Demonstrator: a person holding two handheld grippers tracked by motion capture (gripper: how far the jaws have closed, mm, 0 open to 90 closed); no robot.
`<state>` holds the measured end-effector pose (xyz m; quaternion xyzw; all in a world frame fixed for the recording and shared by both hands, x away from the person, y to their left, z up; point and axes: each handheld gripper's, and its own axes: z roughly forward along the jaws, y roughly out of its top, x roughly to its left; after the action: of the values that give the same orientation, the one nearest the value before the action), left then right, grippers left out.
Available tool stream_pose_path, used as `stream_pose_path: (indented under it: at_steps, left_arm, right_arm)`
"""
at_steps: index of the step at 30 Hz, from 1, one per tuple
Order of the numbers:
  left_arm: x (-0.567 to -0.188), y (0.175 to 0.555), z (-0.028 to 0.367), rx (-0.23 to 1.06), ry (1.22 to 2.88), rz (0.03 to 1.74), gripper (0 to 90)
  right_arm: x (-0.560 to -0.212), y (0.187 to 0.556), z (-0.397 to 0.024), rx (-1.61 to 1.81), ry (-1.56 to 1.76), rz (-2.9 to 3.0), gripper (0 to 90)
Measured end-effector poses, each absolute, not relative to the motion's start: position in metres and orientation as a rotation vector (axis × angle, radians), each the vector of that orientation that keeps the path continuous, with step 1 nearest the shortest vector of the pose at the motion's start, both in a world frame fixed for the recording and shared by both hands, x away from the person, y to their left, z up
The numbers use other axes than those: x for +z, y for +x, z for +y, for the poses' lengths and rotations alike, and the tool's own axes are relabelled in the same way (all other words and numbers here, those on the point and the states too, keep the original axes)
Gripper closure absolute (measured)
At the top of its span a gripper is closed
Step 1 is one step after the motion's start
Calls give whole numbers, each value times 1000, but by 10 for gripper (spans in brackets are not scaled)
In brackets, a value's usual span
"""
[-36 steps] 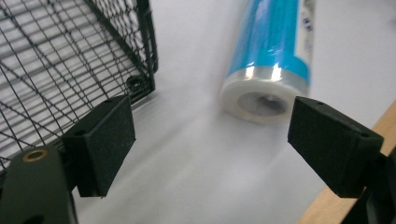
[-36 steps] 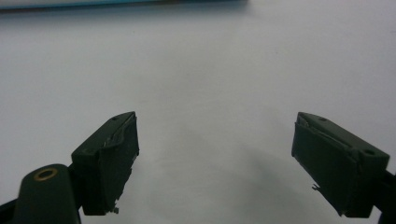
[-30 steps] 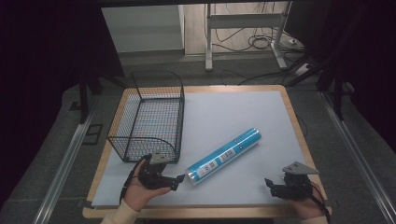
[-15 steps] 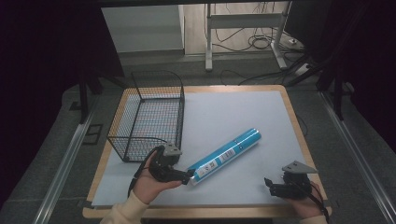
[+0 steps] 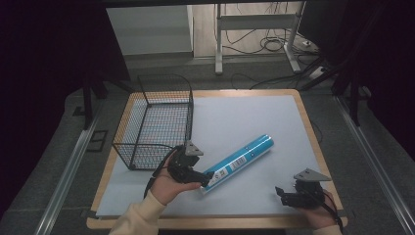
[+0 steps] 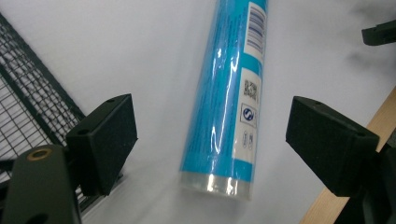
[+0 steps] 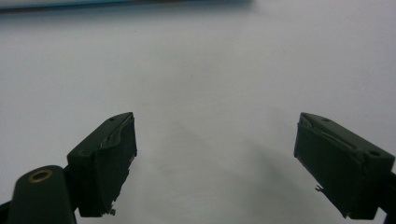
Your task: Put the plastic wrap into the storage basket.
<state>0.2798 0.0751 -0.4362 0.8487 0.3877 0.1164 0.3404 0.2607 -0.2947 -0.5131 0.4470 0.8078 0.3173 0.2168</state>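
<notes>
While the person's forearms come in from the bottom edge of the high view, each hand holds a gripper low over the table.

Left hand: the left hand (image 5: 166, 182) is cupped under its tool, palm turned up and inward, with a pale sleeve (image 5: 134, 220) showing at the wrist.

Left gripper: the left gripper (image 5: 204, 178) points toward the right of the high view, level with the sheet, its grey three-cornered plate on top. Its jaws stand wide, having just closed a little, and the pads press on nothing.

Tube: the blue tube (image 5: 237, 164) lies flat on the white sheet (image 5: 235, 122) at a slant, its near end toward the left gripper and its far end up and to the right.

Tube against left gripper: in the left gripper view the tube (image 6: 229, 98) runs up the middle between the two black pads, its clear-capped end just inside the gap, with bare sheet on each side of it. It touches neither pad.

Basket: the wire basket (image 5: 154, 122) stands on the left part of the table, just behind and beside the left hand; its mesh shows at the left edge of the left gripper view.

Right hand: the right hand (image 5: 320, 215) rests at the near right corner of the table (image 5: 306, 117).

Right gripper: the right gripper (image 5: 280, 192) points left, well apart from the tube. Its jaws are spread wide over bare sheet, with nothing between them.
</notes>
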Motion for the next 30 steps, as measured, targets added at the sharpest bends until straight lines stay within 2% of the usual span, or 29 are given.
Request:
stream_pose_path:
  at_steps: [30]
  left_arm:
    - [-435,311,40,266,2278,982,147]
  right_arm:
    - [-515,263,-297,873,1251,2238,137]
